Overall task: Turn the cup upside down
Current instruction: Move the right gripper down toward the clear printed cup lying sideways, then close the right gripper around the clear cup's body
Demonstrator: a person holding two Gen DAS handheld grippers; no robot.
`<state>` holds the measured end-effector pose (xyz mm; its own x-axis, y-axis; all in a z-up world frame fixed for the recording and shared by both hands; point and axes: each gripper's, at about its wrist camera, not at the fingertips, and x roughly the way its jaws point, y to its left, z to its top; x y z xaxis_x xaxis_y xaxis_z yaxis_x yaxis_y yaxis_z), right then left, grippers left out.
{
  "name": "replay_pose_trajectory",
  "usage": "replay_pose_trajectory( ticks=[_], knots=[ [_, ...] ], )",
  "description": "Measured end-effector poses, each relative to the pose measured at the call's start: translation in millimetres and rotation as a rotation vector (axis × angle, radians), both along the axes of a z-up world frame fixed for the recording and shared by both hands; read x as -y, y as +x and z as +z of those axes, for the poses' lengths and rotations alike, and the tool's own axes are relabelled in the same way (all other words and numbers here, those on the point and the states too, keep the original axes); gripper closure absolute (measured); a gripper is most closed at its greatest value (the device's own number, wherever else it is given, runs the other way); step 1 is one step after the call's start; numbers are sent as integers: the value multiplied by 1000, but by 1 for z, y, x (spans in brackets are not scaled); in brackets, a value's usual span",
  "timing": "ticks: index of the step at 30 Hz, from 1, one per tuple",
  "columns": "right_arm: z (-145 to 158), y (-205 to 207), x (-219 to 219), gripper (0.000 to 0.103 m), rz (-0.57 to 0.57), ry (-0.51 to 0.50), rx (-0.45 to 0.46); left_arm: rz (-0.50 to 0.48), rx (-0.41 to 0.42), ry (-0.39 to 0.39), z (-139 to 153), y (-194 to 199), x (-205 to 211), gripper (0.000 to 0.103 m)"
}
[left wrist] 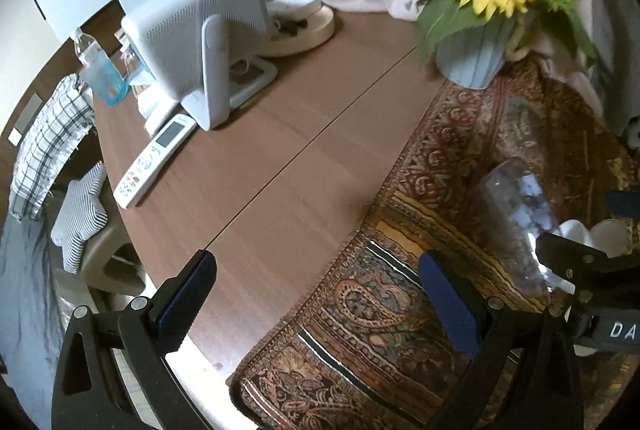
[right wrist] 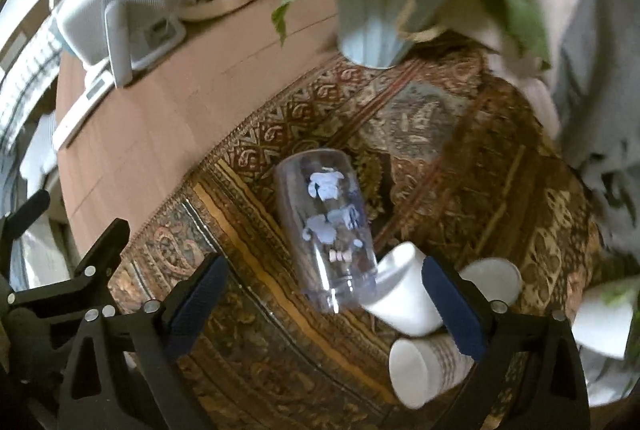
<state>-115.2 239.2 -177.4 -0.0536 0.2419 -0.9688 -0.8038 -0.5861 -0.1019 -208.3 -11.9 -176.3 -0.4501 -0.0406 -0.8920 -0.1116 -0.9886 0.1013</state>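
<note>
Left wrist view: the left gripper (left wrist: 316, 294) hangs above the near edge of the counter (left wrist: 280, 134), angled down, its jaws wide apart with nothing between them. One blue-padded finger sits over bare wood, the other over the patterned cloth (left wrist: 400, 330). The clear cup (left wrist: 516, 214), printed with pale blue shapes, stands on the cloth to the right of this gripper, blurred, and whether its mouth is up or down cannot be told here. Part of the right gripper's black frame shows at the right edge, with white letters "DA" cut off by the picture's rim. Farther back stand a white device (left wrist: 200, 30) on a stand, a remote (left wrist: 154, 162) and a vase (left wrist: 476, 58) of sunflowers.

Right wrist view: the right gripper (right wrist: 324, 294) looks down on the cloth (right wrist: 440, 158), jaws wide and holding nothing. The cup (right wrist: 328, 226) stands between and just beyond the fingertips, apart from both pads. Its print is too blurred to read. Three white paper cups lie on their sides by the right finger; the nearest (right wrist: 404, 294) touches the clear cup's base.
</note>
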Motion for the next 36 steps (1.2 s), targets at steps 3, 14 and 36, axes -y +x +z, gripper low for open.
replay_pose_trajectory(
  ticks=[3,14,36],
  knots=[
    [-15,-6,-13,6,17,-52,12,-1,19,-22,-11,-9,-2,0],
    [-67,-17,-41,16,58,-203,114,-48,99,-38,-44,-29,-13,0],
    [-33,-16,-31,30,-30,-217,30,-319,60,-66,-34,-44,-12,0]
  ],
)
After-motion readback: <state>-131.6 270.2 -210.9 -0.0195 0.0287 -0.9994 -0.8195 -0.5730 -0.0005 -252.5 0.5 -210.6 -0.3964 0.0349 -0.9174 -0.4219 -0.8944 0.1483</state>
